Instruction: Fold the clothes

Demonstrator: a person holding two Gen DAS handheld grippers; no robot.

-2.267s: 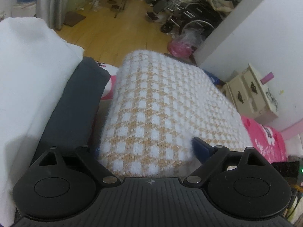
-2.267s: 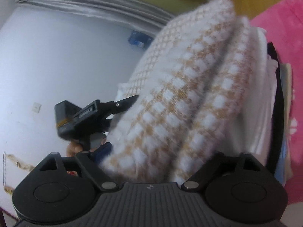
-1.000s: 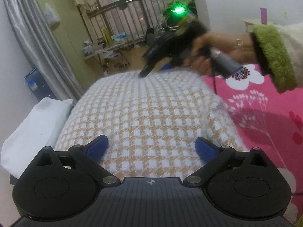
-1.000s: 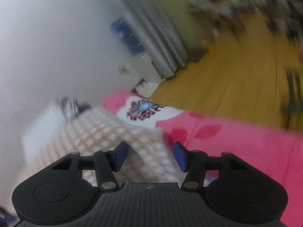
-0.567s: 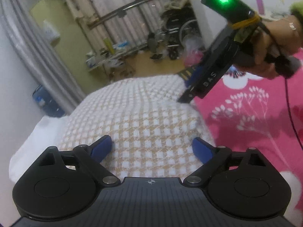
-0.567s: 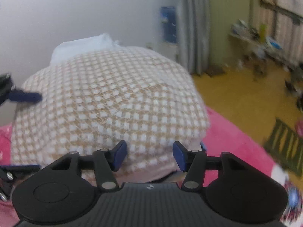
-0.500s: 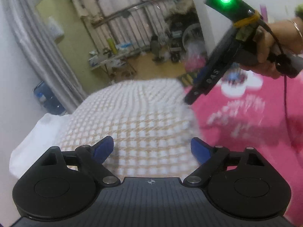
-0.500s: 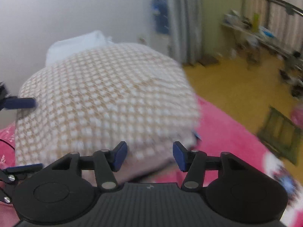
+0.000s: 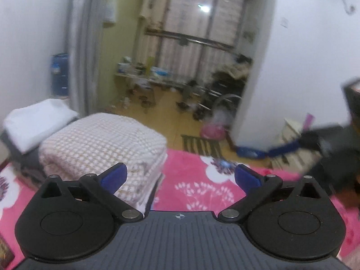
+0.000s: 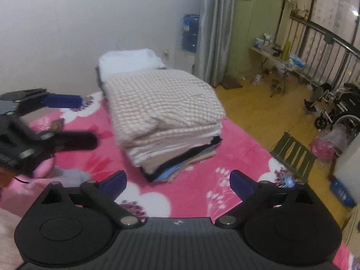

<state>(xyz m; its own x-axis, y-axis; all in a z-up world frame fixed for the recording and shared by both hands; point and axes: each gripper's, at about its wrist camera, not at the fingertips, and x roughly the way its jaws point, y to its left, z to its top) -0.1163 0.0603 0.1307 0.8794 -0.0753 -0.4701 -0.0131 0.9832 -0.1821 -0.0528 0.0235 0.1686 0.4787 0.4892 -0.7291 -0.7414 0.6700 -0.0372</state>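
The folded tan-and-white checked sweater [image 10: 162, 99] lies on top of a pile of folded clothes [image 10: 180, 157] on the pink flowered blanket [image 10: 191, 193]. My right gripper [image 10: 177, 183] hangs above the blanket, short of the pile; its jaws are opening wide with nothing between them. My left gripper [image 9: 180, 176] is up and back from the sweater [image 9: 101, 139], its jaws also opening and holding nothing. It shows blurred at the left of the right wrist view [image 10: 74, 121]. One blue finger [image 9: 283, 149] of the right gripper streaks across the left wrist view.
A white folded item [image 10: 128, 63] lies behind the pile by the wall. A pink garment [image 10: 13, 193] sits at lower left. Beyond the bed edge is wooden floor with a green stool [image 10: 292, 153], a pink bag [image 10: 326, 144] and a wheelchair [image 10: 333, 103].
Both grippers let go of the sweater, then drew back and up from it, so the whole pile now shows. The right jaws spread from half open to wide.
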